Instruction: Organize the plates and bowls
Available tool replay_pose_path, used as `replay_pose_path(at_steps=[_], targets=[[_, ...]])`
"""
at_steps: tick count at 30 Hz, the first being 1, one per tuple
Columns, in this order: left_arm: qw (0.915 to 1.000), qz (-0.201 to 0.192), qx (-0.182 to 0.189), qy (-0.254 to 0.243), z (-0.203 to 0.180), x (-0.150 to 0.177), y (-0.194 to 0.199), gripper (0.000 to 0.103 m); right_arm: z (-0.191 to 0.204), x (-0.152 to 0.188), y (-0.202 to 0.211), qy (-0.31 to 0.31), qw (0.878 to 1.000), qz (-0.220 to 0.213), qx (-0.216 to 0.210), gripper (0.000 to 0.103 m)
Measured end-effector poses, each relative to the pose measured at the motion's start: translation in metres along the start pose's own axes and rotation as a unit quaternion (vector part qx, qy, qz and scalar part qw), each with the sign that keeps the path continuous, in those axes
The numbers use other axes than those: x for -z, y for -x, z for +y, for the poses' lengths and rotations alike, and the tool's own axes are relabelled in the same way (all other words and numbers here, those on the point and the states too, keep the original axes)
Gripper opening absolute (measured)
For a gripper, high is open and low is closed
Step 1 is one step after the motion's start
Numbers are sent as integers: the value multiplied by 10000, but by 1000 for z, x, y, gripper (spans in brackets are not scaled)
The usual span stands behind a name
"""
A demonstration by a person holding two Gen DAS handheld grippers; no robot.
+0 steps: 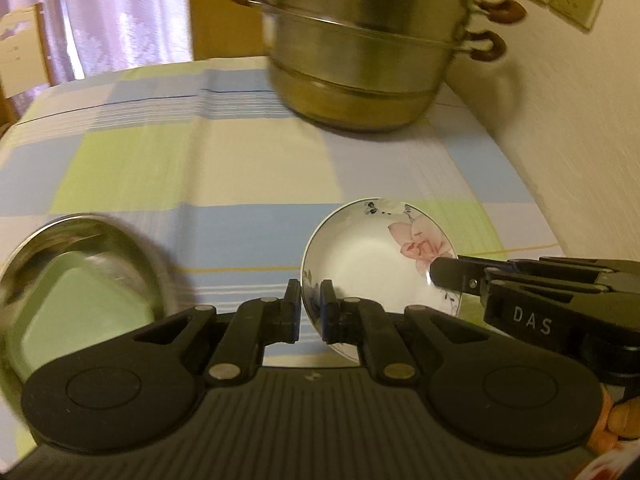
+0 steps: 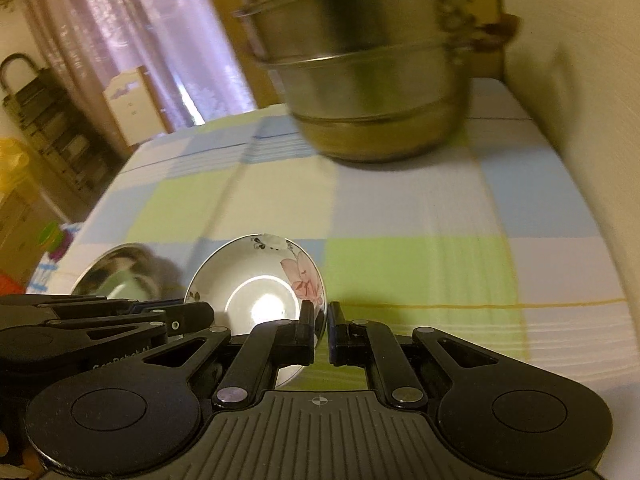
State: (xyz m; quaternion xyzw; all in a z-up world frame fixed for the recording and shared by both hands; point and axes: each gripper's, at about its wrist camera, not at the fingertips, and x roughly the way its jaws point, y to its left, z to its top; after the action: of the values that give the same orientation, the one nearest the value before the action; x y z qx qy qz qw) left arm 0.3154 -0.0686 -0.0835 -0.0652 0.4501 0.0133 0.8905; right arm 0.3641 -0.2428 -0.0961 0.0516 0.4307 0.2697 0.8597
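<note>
Checked tablecloth | both tools pinch floral plate, tilted

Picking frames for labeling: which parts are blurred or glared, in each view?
Left wrist: steamer pot and steel bowl motion-smeared; floral plate fairly sharp. Right wrist: pot and wall smeared, bright glare in the plate's center.

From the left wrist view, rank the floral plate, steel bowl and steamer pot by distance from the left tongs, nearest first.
1. Floral plate: rim between the left tongs, tilted up.
2. Steel bowl: just left, on the tablecloth.
3. Steamer pot: far end, by the wall.
</note>
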Motion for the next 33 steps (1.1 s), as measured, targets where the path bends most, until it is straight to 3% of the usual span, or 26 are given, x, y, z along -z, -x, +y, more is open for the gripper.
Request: replay_pose_path(at_steps=[17, 33], targets=[[9954, -39, -658, 695, 145, 28, 54, 8, 147, 12, -55, 623, 9951, 335, -685, 7], [9964, 292, -420, 671, 212, 32, 28, 8, 193, 18, -109, 466, 9957, 680, -417, 7]])
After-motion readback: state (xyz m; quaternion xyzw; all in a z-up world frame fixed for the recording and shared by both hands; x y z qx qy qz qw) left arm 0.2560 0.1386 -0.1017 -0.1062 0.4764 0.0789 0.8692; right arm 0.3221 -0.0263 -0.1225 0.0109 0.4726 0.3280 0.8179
